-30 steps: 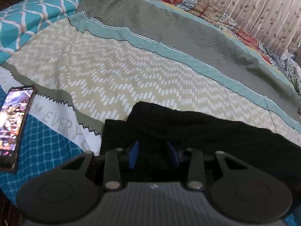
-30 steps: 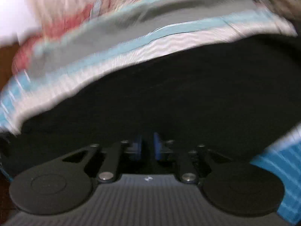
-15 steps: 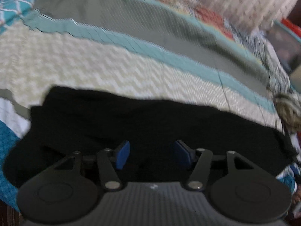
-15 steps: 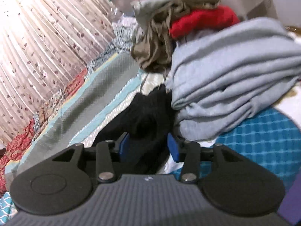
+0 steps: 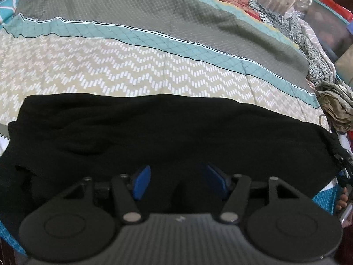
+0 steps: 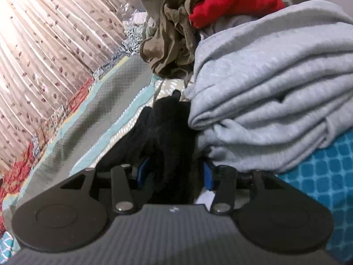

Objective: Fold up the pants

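Pants (image 5: 167,132) lie flat along the bed's (image 5: 132,72) near edge. Left gripper (image 5: 178,182) and right gripper (image 6: 174,174) have just been opening; black cloth sits between loose jaws. A fold could snag on the grey pile (image 6: 275,101) beside it.

This is a bedroom in a home. A bed (image 5: 154,72) fills the left wrist view, spread with a patterned bedsheet in beige zigzag, teal and grey bands. A pleated curtain (image 6: 44,50) with a leaf print hangs along the upper left of the right wrist view. Laundry is heaped at the upper right there: folded grey clothes (image 6: 275,92), a crumpled olive garment (image 6: 172,44) and a red one (image 6: 233,4).
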The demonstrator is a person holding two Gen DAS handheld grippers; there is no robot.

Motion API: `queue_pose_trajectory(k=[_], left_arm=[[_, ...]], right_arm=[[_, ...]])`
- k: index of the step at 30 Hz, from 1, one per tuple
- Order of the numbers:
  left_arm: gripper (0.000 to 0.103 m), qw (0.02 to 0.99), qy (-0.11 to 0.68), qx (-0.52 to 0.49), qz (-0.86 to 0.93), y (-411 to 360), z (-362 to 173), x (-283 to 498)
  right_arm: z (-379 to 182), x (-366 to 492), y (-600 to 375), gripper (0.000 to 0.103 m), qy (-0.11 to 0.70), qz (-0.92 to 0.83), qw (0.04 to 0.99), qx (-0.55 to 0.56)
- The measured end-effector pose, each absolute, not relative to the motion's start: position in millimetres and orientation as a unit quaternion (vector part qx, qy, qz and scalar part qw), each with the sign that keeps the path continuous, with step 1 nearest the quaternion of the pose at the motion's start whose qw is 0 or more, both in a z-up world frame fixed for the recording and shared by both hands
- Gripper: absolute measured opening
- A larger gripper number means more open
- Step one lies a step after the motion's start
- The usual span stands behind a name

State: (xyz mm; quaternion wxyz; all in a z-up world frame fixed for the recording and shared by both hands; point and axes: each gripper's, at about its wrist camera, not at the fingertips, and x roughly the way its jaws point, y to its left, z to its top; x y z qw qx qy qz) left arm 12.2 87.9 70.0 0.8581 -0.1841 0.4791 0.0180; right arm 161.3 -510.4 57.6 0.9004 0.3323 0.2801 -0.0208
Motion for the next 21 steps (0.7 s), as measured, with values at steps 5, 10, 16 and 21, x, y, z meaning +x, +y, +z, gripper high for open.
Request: queue_pose_trajectory(k=[5,10,16,21], left_arm=[[0.058,0.856,0.485,-0.178,0.011,83,66,10],[0.058,0.849,0.492,-0.19,0.013,88,60,9],[0.058,0.851,0.486,-0.201,0.006,92,59,2],[0.058,0.848,0.478,-0.229,0.006,105,55,-8]], right_arm=[[58,158,-510,0.013,0.295,-0.019,0.895,0.335],[75,140,-483,0.011,0.277,-0.001,0.911,0.305],[114,141,-427,0.01,0.239,0.018,0.954,0.181],[142,144,-353,0.01,0.214,0.109,0.969,0.06]])
